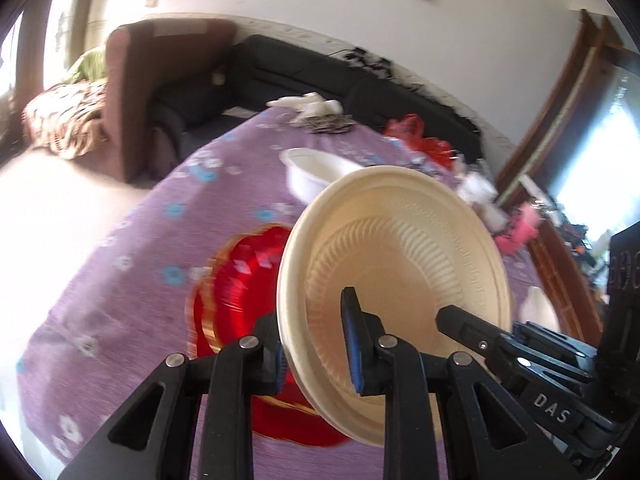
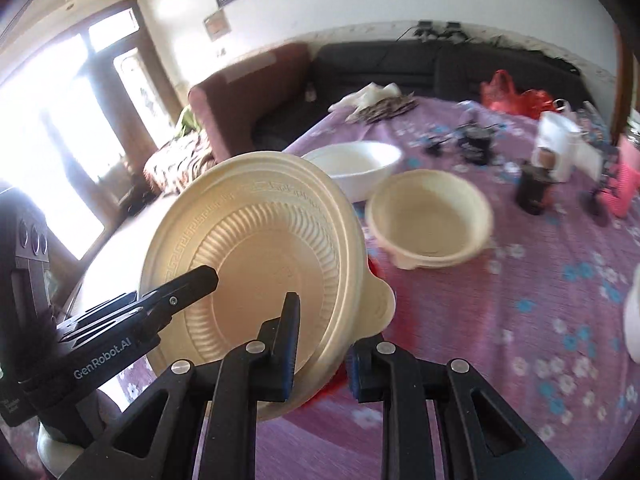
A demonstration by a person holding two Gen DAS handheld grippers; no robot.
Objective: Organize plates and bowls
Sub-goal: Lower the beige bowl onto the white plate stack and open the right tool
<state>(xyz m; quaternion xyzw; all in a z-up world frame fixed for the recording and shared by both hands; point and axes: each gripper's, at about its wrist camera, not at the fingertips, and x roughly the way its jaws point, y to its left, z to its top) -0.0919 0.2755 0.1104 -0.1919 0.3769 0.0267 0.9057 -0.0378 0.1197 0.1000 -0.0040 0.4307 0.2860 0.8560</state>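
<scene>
A cream ribbed plate [image 1: 400,264] is held tilted above the purple flowered tablecloth [image 1: 120,320]; both grippers straddle its rim from opposite sides. My left gripper [image 1: 316,352] has one finger on each face of the plate. My right gripper [image 2: 320,352] does the same on the plate [image 2: 256,248] in the right wrist view, with a small tab beside it. A red plate [image 1: 240,292] lies on the cloth under it. A white bowl [image 2: 356,164] and a cream bowl [image 2: 428,220] stand further back.
Red bags [image 2: 512,96], a white carton [image 2: 556,148], a dark cup [image 2: 532,192] and pink items [image 2: 624,188] crowd the table's far right. A brown armchair [image 1: 132,92] and a black sofa [image 1: 300,68] stand beyond the table.
</scene>
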